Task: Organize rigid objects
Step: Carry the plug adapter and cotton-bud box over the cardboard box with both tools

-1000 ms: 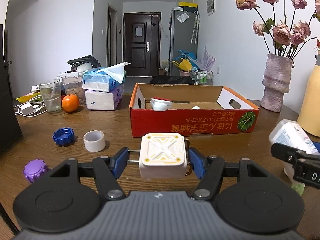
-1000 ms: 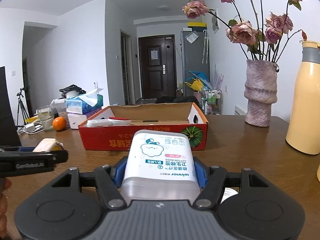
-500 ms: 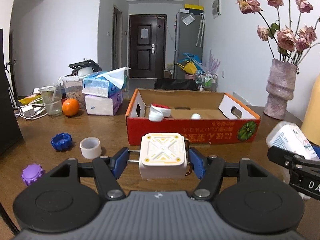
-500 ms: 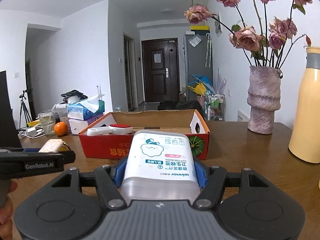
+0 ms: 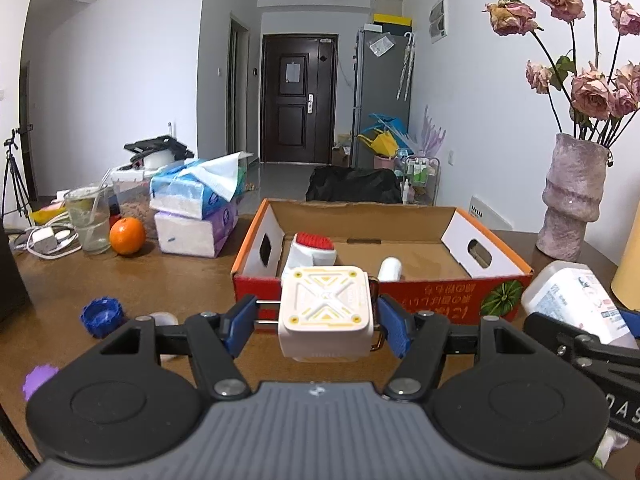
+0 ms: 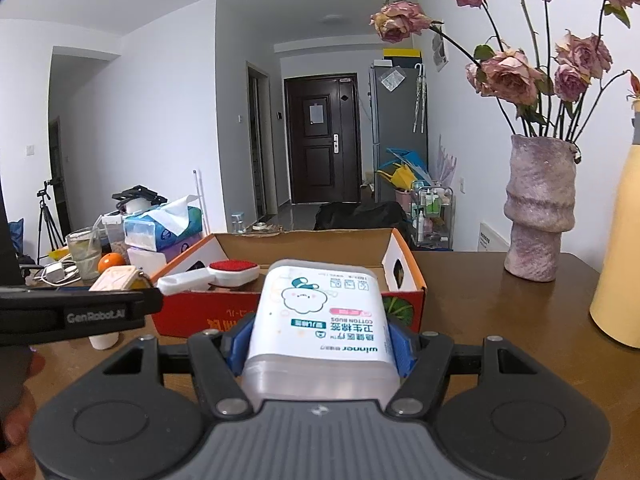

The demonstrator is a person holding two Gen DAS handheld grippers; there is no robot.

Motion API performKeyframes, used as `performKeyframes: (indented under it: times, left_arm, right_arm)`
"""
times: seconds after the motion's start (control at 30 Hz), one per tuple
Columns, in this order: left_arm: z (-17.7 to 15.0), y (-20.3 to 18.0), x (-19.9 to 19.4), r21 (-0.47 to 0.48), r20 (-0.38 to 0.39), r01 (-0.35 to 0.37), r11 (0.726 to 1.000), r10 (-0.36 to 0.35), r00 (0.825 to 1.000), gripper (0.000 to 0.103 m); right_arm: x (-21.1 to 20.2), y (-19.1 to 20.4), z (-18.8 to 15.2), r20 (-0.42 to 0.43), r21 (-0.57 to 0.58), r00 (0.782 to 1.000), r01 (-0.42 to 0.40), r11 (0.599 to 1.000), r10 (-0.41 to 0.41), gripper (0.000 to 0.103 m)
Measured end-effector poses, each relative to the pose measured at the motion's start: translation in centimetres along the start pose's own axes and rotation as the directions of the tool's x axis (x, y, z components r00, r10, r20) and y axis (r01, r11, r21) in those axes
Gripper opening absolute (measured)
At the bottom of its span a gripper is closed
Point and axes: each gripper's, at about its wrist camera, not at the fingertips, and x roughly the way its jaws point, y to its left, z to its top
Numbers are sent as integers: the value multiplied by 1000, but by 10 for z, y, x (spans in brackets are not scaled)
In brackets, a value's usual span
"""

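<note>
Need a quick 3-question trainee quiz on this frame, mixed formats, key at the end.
1. True or false: the left gripper is empty.
2. What does the right gripper hold? A) the orange B) the cotton bud box C) the blue cap
3. Fill in: the red-topped brush lies inside the ____.

Key:
1. False. Its fingers are shut on the white cube.
2. B. The cotton bud box sits between the fingers; the orange and blue cap are on the table.
3. cardboard box, near its left end, with a small white cylinder beside it.
</note>
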Motion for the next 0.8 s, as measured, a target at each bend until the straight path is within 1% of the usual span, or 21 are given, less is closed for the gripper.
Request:
performKeyframes:
  times: [0.17,0.37,0.8]
  left_arm:
    - [8,-3,12,0,5,4,1000,-4,1000,66]
    - [14,-7,28,7,-1,14,1000,-14,1000,66]
    - [31,-11,56,0,13,24,1000,-24,1000,66]
  right_arm:
    - [13,-2,12,15,8,1000,-2,1000,2,65]
    - [29,-7,17,-5,7,1000,-3,1000,3,65]
    - [59,-11,34,5,-7,1000,7,1000,-7,65]
